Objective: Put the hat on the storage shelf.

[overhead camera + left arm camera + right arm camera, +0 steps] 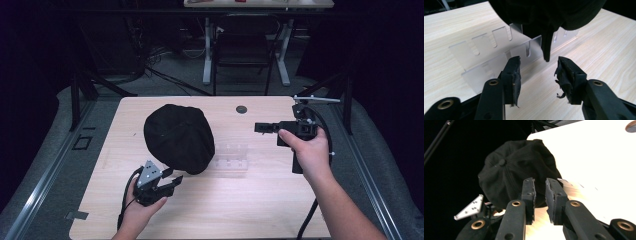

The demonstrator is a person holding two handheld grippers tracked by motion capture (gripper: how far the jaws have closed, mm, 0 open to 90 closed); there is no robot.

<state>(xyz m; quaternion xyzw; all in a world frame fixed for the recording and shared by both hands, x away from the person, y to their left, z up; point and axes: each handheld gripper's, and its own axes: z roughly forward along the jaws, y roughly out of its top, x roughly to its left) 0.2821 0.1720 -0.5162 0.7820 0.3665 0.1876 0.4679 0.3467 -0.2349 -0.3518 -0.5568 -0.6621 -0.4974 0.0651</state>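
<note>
A: The black cap [549, 15] runs off the top edge in the left gripper view, so only its underside and a hanging strap above the left gripper's fingers [513, 75] can be made out.

B: And the clear plastic rack [499, 52] beyond those fingers?

A: Its far end vanishes under the cap. In the high view the rack [231, 159] is too faint to count its slots.

B: The right gripper view?

A: Past its fingers [554, 195] the table [599, 157] is washed out white.

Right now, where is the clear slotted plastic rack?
In the high view the clear slotted plastic rack lies mid-table, partly under the right edge of the black fabric cap, ahead of the left gripper.
</note>
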